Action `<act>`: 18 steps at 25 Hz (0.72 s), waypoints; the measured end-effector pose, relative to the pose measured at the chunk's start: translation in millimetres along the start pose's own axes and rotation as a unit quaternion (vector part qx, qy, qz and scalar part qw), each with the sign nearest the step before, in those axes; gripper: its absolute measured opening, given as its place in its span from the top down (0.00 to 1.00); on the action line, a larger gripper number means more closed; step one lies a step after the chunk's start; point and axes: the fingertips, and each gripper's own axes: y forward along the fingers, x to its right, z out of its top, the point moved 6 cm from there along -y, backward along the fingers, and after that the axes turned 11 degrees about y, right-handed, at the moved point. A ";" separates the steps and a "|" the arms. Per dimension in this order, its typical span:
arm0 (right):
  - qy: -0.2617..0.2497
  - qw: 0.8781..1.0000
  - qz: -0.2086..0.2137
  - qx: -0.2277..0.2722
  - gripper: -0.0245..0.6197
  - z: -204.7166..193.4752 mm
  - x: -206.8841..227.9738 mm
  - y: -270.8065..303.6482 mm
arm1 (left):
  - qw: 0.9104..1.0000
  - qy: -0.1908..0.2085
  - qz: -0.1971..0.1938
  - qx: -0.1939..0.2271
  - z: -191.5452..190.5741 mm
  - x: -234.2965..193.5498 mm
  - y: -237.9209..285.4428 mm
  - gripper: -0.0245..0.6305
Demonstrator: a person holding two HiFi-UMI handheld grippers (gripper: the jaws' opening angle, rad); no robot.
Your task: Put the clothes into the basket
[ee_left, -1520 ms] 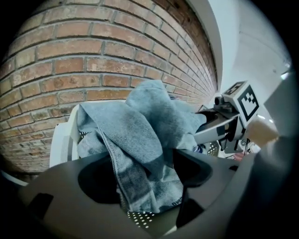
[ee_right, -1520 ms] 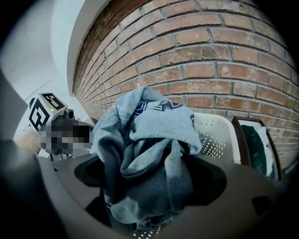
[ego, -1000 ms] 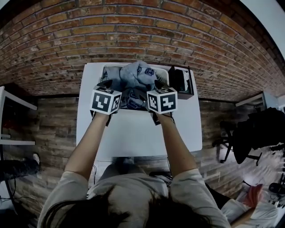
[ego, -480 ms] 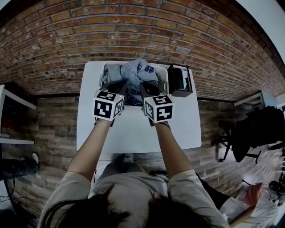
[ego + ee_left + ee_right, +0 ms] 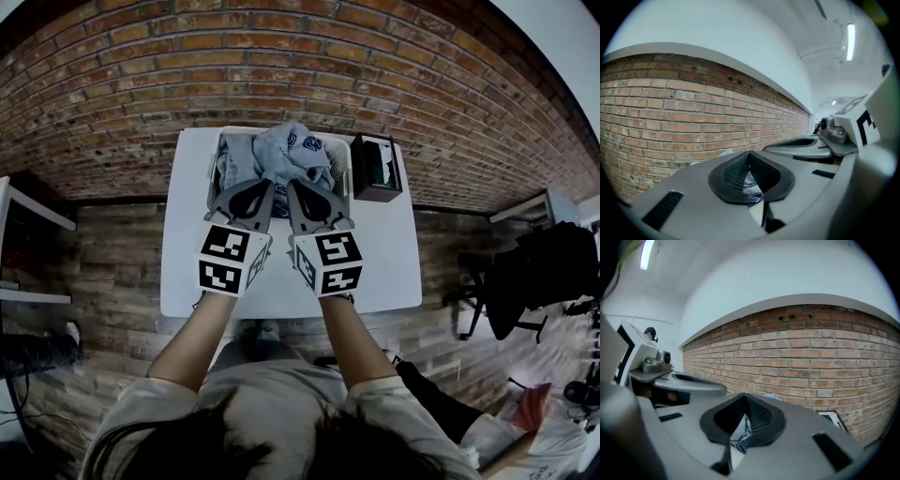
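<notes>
We find both grippers drawn back toward us and raised from the basket point(image 5: 215, 167), where a second ago they were down at the heap with their jaws apart. The left gripper point(image 5: 251, 192) and the right gripper point(image 5: 305, 195) now hang side by side over the basket's near rim. Their marker cubes sit above the bare middle of the table point(image 5: 384, 267).

The jaws of both have just been closing. In the left gripper view the left pair point(image 5: 749, 172) stands fully together, and in the right gripper view so does the right pair point(image 5: 742, 422). Neither has hold of anything. The scrap of blue-printed cloth showing in the notch between the pads looks to us to be the heap lying beyond, not fabric pinched between them.

The clothes point(image 5: 286, 155) lie as a grey bundle piled in the basket, humped above its rim. The basket stands at the middle of the table's far edge, with a black box point(image 5: 375, 169) just beside it at the far right corner. We see no garment left on the table.

We judge that the clothes have been let go where they belong and the task is at or very near its end. Since the pile rides high, a fold may yet slip over the rim.
</notes>
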 end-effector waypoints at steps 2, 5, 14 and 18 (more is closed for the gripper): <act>-0.002 1.000 0.002 0.014 0.95 7.2 -8.5 -12.5 | 1.000 0.011 0.005 0.007 8.7 5.4 -12.9 0.95; -0.004 0.999 0.007 0.031 0.95 18.6 -19.0 -30.0 | 0.999 0.034 0.010 0.021 21.4 13.9 -30.2 0.95; -0.025 0.998 0.019 0.050 0.95 27.8 -48.8 -72.8 | 0.998 0.031 0.001 0.055 38.2 45.5 -75.8 0.95; -0.024 0.998 0.022 0.056 0.95 27.1 -56.0 -88.2 | 0.998 0.035 -0.003 0.053 37.8 57.1 -91.1 0.95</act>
